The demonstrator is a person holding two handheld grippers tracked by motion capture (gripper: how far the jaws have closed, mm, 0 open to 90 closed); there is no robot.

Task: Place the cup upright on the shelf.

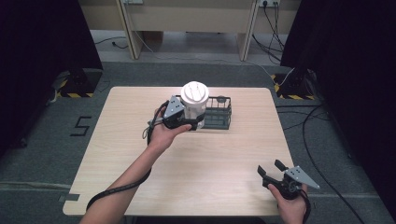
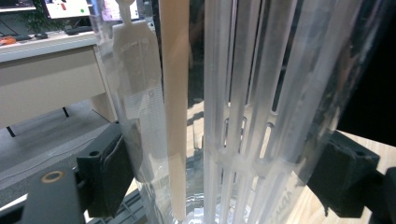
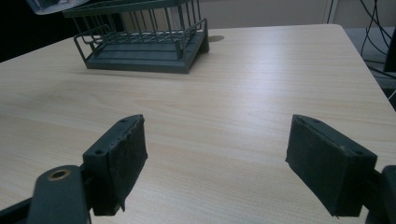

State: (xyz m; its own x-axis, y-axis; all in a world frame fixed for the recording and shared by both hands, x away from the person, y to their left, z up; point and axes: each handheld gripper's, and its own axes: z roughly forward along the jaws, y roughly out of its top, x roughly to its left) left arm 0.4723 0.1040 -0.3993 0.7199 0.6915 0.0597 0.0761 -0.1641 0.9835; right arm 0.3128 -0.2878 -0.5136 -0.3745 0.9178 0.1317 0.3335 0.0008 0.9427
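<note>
The person's left hand (image 1: 164,133) holds the left claw (image 1: 190,122) up near the far middle of the pale wooden bench (image 1: 196,168), clenched around a clear ribbed container (image 1: 194,109) with a white lid (image 1: 194,93). From above, the container stands upright in the grip, just at the left end of a dark wire basket (image 1: 217,113) that sits on the bench near its far edge; whether the container touches the basket or the bench I cannot tell. In the left gripper view the two black pads (image 2: 112,175) press against the container's see-through wall (image 2: 261,93) on either side, and inside it a pale flat stick (image 2: 175,93) stands upright beside white slotted ribs.

The right hand (image 1: 292,207) rests at the near right corner of the bench, well apart from the basket, holding the right claw (image 1: 271,169). Its jaws are spread wide with nothing between them; in the right gripper view they hang low over bare wood, pointing toward the basket (image 3: 144,42) farther off.

A black cable (image 1: 116,189) trails down from the left claw along the forearm. Beyond the bench there is grey floor and a number five (image 1: 81,126) marked on it at the left.
</note>
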